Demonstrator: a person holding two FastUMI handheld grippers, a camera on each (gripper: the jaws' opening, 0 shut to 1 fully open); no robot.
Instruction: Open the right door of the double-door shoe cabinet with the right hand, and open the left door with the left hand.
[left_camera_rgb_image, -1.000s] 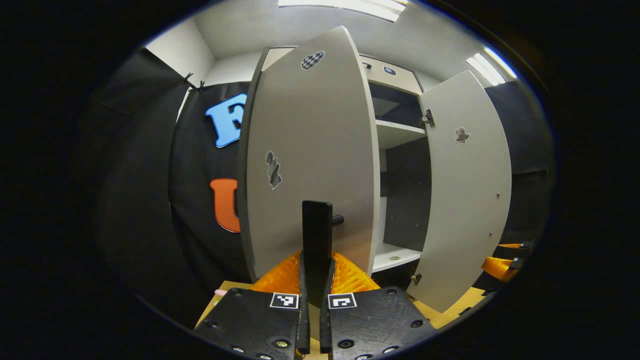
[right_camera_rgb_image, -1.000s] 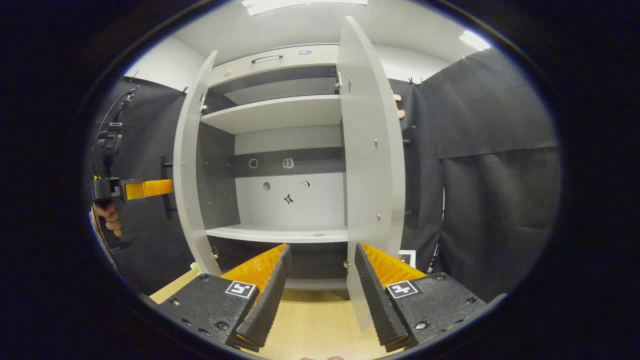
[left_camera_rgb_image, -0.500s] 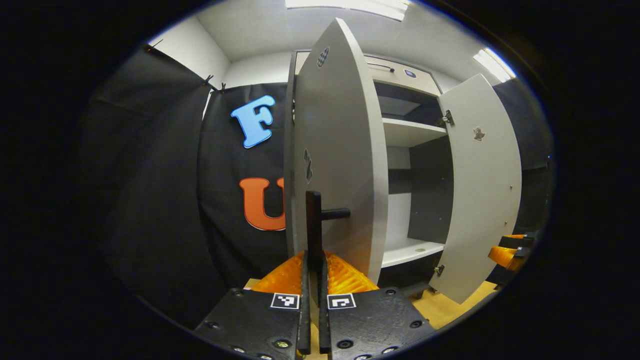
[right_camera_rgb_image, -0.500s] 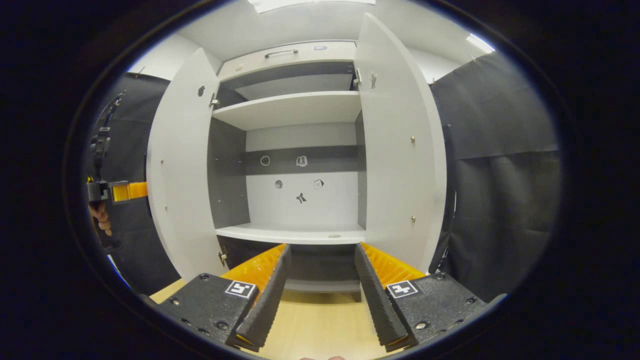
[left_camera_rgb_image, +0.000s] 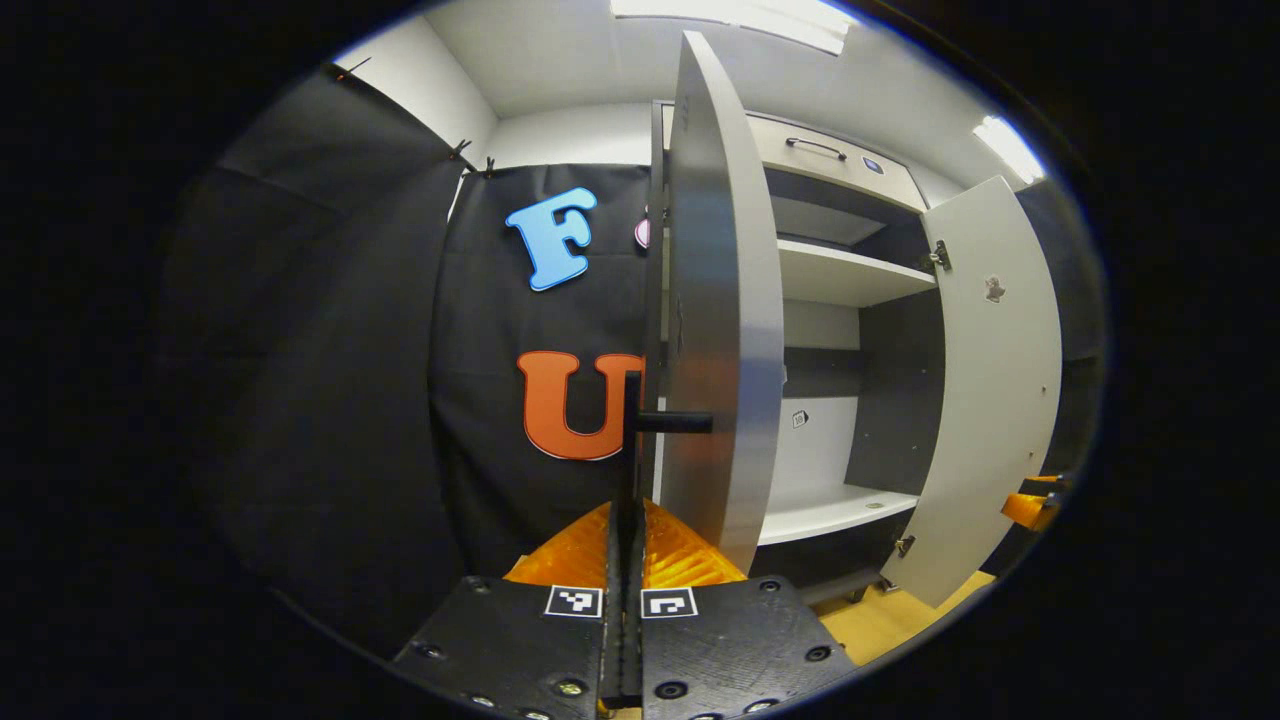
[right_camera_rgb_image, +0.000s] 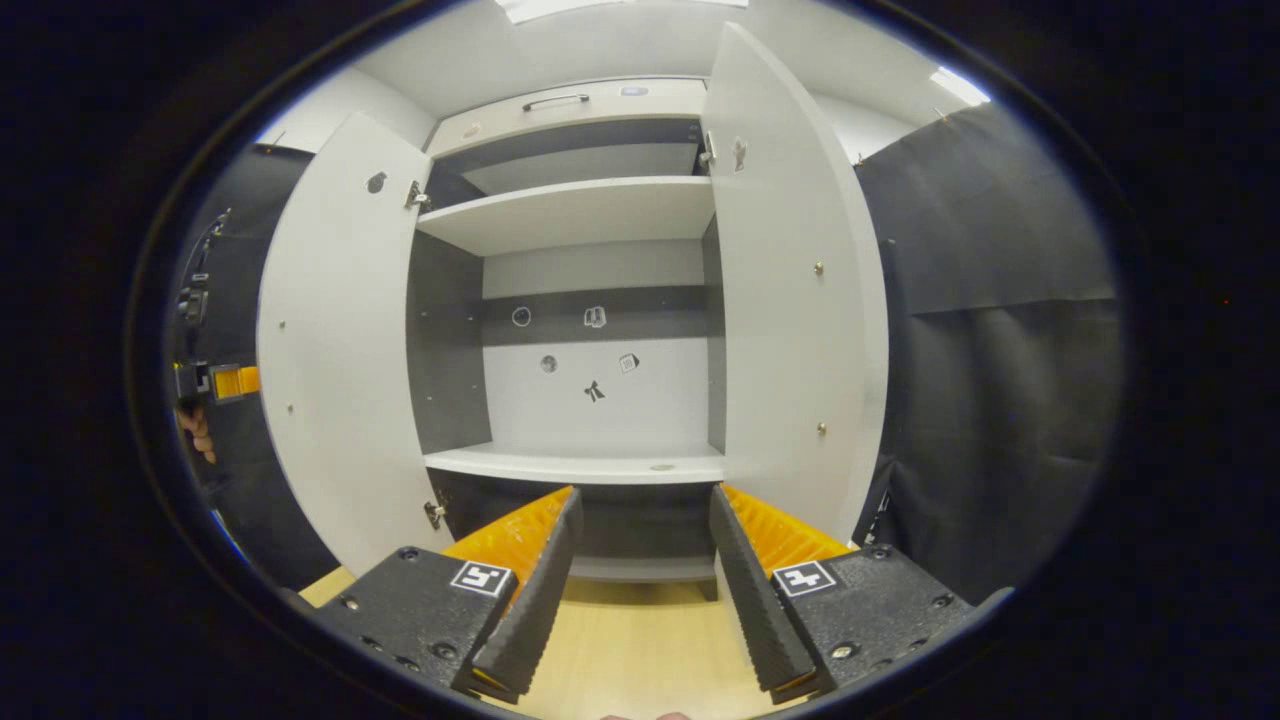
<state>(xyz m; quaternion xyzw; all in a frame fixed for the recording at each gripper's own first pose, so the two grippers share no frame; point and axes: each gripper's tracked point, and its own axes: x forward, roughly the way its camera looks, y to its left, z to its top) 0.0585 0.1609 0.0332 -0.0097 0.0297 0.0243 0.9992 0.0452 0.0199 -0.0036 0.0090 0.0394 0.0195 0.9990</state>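
Clamping the dark bar handle (left_camera_rgb_image: 630, 440) of the left door (left_camera_rgb_image: 715, 300), the left gripper (left_camera_rgb_image: 625, 600) shows in the left gripper view with its two fingers drawn tight together on the bar, which rises upright between them; a short stub joins the handle to the door face. That door stands swung far out, seen nearly edge-on, its outer edge toward the camera. Past it the shoe cabinet (left_camera_rgb_image: 830, 290) interior lies open: an upper shelf, a lower shelf, a dark back band. Farther right the right door (left_camera_rgb_image: 985, 390) hangs open too, hinges visible at its top and bottom inner corners, a small sticker high on its inner face. Beyond its lower edge a bit of the other gripper pokes out. In the right gripper view, the right gripper (right_camera_rgb_image: 640, 570) sits low with fingers spread wide, nothing between them, above the light wooden floor (right_camera_rgb_image: 640, 660). Ahead, both doors flank the open cabinet: left door (right_camera_rgb_image: 335, 350) at the view's left, right door (right_camera_rgb_image: 790, 300) at its right, inner faces showing. Small stickers dot the cabinet's back wall above the lower shelf (right_camera_rgb_image: 580, 465). A drawer front with a handle (right_camera_rgb_image: 555, 100) tops the cabinet. At the far left edge, behind the left door, a hand (right_camera_rgb_image: 197, 430) holds the left gripper (right_camera_rgb_image: 235, 381).
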